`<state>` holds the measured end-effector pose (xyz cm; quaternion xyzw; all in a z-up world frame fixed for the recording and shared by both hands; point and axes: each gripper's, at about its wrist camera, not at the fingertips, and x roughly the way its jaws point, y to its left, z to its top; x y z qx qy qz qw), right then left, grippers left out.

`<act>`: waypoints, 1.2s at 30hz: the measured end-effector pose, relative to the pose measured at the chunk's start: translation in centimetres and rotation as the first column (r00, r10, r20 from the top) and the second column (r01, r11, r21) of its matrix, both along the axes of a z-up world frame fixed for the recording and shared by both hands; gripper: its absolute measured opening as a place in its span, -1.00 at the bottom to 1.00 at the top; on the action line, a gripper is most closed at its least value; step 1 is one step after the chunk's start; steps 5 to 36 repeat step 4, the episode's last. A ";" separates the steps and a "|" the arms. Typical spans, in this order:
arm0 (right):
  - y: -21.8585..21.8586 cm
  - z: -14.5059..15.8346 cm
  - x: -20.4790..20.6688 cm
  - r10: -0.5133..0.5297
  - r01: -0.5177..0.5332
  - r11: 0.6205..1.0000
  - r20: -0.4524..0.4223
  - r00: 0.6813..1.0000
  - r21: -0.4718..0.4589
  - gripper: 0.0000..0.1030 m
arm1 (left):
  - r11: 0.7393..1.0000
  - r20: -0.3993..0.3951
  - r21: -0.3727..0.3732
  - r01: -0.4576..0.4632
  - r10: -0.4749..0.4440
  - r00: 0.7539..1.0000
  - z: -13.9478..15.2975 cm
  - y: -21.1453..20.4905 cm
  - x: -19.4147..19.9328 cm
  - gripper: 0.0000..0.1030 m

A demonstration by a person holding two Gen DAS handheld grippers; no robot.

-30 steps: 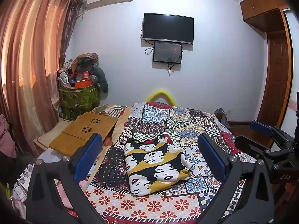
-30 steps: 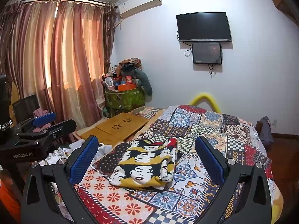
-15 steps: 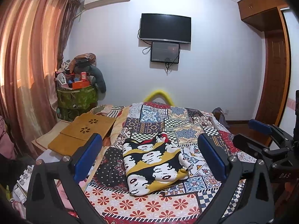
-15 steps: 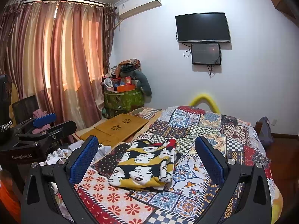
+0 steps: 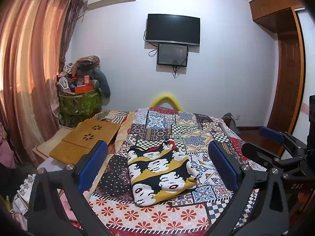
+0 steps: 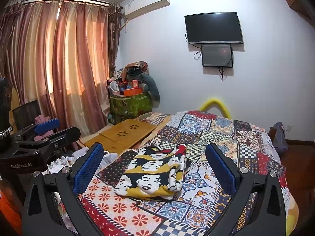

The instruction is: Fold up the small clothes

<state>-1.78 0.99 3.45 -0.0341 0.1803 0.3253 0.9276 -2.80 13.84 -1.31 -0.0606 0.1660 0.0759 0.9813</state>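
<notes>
A small garment printed with black, white and mustard faces lies folded into a flat rectangle on the patchwork bedspread. In the right wrist view the same garment shows its stacked edges on the right side. My left gripper is open and held back above the bed's near end, the garment framed between its blue pads without contact. My right gripper is open too, likewise clear of the cloth. The right gripper shows at the left view's right edge, and the left gripper at the right view's left edge.
A wooden lap desk rests at the bed's left edge. Behind it a green bin piled with clutter stands by the curtains. A TV hangs on the far wall. A wooden door is at the right.
Both grippers have drifted very slightly, so the room shifts a little in view. The garment lies as before and both grippers stay open.
</notes>
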 end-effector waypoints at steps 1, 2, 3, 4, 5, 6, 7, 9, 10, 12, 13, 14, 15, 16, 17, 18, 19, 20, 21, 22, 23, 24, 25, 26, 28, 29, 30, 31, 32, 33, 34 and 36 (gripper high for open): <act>0.1 0.0 0.0 -0.001 0.001 1.000 0.000 1.000 0.000 0.99 | 1.000 -0.001 -0.002 0.002 -0.002 1.000 0.0 0.1 0.0 0.99; 0.2 0.0 -0.1 -0.003 0.003 1.000 -0.002 1.000 0.000 0.99 | 1.000 -0.002 -0.004 0.005 -0.005 1.000 0.0 0.1 0.1 0.99; 0.2 0.0 -0.1 -0.003 0.003 1.000 -0.003 1.000 0.000 0.99 | 1.000 -0.002 -0.006 0.006 -0.006 1.000 0.0 0.1 0.1 0.99; 0.2 0.0 -0.1 -0.003 0.003 1.000 -0.003 1.000 -0.001 0.99 | 1.000 -0.003 -0.007 0.006 -0.006 1.000 0.0 0.1 0.1 0.99; 0.2 0.0 -0.1 -0.003 0.003 1.000 -0.003 1.000 -0.001 0.99 | 1.000 -0.003 -0.007 0.006 -0.006 1.000 0.0 0.1 0.1 0.99; 0.2 0.0 -0.1 -0.003 0.003 1.000 -0.003 1.000 -0.001 0.99 | 1.000 -0.003 -0.007 0.006 -0.006 1.000 0.0 0.1 0.1 0.99; 0.2 0.0 -0.1 -0.003 0.003 1.000 -0.003 1.000 -0.001 0.99 | 1.000 -0.003 -0.007 0.006 -0.006 1.000 0.0 0.1 0.1 0.99; 0.2 0.0 -0.1 -0.003 0.003 1.000 -0.003 1.000 -0.001 0.99 | 1.000 -0.003 -0.007 0.006 -0.006 1.000 0.0 0.1 0.1 0.99; 0.2 0.0 -0.1 -0.003 0.003 1.000 -0.003 1.000 -0.001 0.99 | 1.000 -0.003 -0.007 0.006 -0.006 1.000 0.0 0.1 0.1 0.99; 0.2 0.0 -0.1 -0.003 0.003 1.000 -0.003 1.000 -0.001 0.99 | 1.000 -0.003 -0.007 0.006 -0.006 1.000 0.0 0.1 0.1 0.99; 0.2 0.0 -0.1 -0.003 0.003 1.000 -0.003 1.000 -0.001 0.99 | 1.000 -0.003 -0.007 0.006 -0.006 1.000 0.0 0.1 0.1 0.99; 0.2 0.0 -0.1 -0.003 0.003 1.000 -0.003 1.000 -0.001 0.99 | 1.000 -0.003 -0.007 0.006 -0.006 1.000 0.0 0.1 0.1 0.99; 0.2 0.0 -0.1 -0.003 0.003 1.000 -0.003 1.000 -0.001 0.99 | 1.000 -0.003 -0.007 0.006 -0.006 1.000 0.0 0.1 0.1 0.99; 0.2 0.0 -0.1 -0.003 0.003 1.000 -0.003 1.000 -0.001 0.99 | 1.000 -0.003 -0.007 0.006 -0.006 1.000 0.0 0.1 0.1 0.99; 0.2 0.0 -0.1 -0.003 0.003 1.000 -0.003 1.000 -0.001 0.99 | 1.000 -0.003 -0.007 0.006 -0.006 1.000 0.0 0.1 0.1 0.99; 0.2 0.0 -0.1 -0.003 0.003 1.000 -0.003 1.000 -0.001 0.99 | 1.000 -0.003 -0.007 0.006 -0.006 1.000 0.0 0.1 0.1 0.99; 0.2 0.0 -0.1 -0.003 0.003 1.000 -0.003 1.000 -0.001 0.99 | 1.000 -0.003 -0.007 0.006 -0.006 1.000 0.0 0.1 0.1 0.99; 0.2 0.0 -0.1 -0.003 0.003 1.000 -0.003 1.000 -0.001 0.99 | 1.000 -0.003 -0.007 0.006 -0.006 1.000 0.0 0.1 0.1 0.99; 0.2 0.0 -0.1 -0.003 0.003 1.000 -0.003 1.000 -0.001 0.99 | 1.000 -0.003 -0.007 0.006 -0.006 1.000 0.0 0.1 0.1 0.99; 0.2 0.0 -0.1 -0.003 0.003 1.000 -0.003 1.000 -0.001 0.99 | 1.000 -0.003 -0.007 0.006 -0.006 1.000 0.0 0.1 0.1 0.99; 0.2 0.0 -0.1 -0.003 0.003 1.000 -0.003 1.000 -0.001 0.99 | 1.000 -0.003 -0.007 0.006 -0.006 1.000 0.0 0.1 0.1 0.99; 0.2 0.0 -0.1 -0.003 0.003 1.000 -0.003 1.000 -0.001 0.99 | 1.000 -0.003 -0.007 0.006 -0.006 1.000 0.0 0.1 0.1 0.99; 0.2 0.0 -0.1 -0.003 0.003 1.000 -0.003 1.000 -0.001 0.99 | 1.000 -0.003 -0.007 0.006 -0.006 1.000 0.0 0.1 0.1 0.99; 0.2 0.0 -0.1 -0.003 0.003 1.000 -0.003 1.000 -0.001 0.99 | 1.000 -0.003 -0.007 0.006 -0.006 1.000 0.0 0.1 0.1 0.99; 0.2 0.0 -0.1 -0.003 0.003 1.000 -0.003 1.000 -0.001 0.99 | 1.000 -0.003 -0.007 0.006 -0.006 1.000 0.0 0.1 0.1 0.99; 0.2 0.0 -0.1 -0.003 0.003 1.000 -0.003 1.000 -0.001 0.99 | 1.000 -0.003 -0.007 0.006 -0.006 1.000 0.0 0.1 0.1 0.99; 0.2 0.0 -0.1 -0.003 0.003 1.000 -0.003 1.000 -0.001 0.99 | 1.000 -0.003 -0.007 0.006 -0.006 1.000 0.0 0.1 0.1 0.99; 0.2 0.0 -0.1 -0.003 0.003 1.000 -0.003 1.000 -0.001 0.99 | 1.000 -0.003 -0.007 0.006 -0.006 1.000 0.0 0.1 0.1 0.99; 0.2 0.0 -0.1 -0.003 0.003 1.000 -0.003 1.000 -0.001 0.99 | 1.000 -0.003 -0.007 0.006 -0.006 1.000 0.0 0.1 0.1 0.99; 0.2 0.0 -0.1 -0.003 0.003 1.000 -0.003 1.000 -0.001 0.99 | 1.000 -0.003 -0.007 0.006 -0.006 1.000 0.0 0.1 0.1 0.99; 0.2 0.0 -0.1 -0.003 0.003 1.000 -0.003 1.000 -0.001 0.99 | 1.000 -0.003 -0.007 0.006 -0.006 1.000 0.0 0.1 0.1 0.99; 0.2 0.0 -0.1 -0.003 0.003 1.000 -0.003 1.000 -0.001 0.99 | 1.000 -0.003 -0.007 0.006 -0.006 1.000 0.0 0.1 0.1 0.99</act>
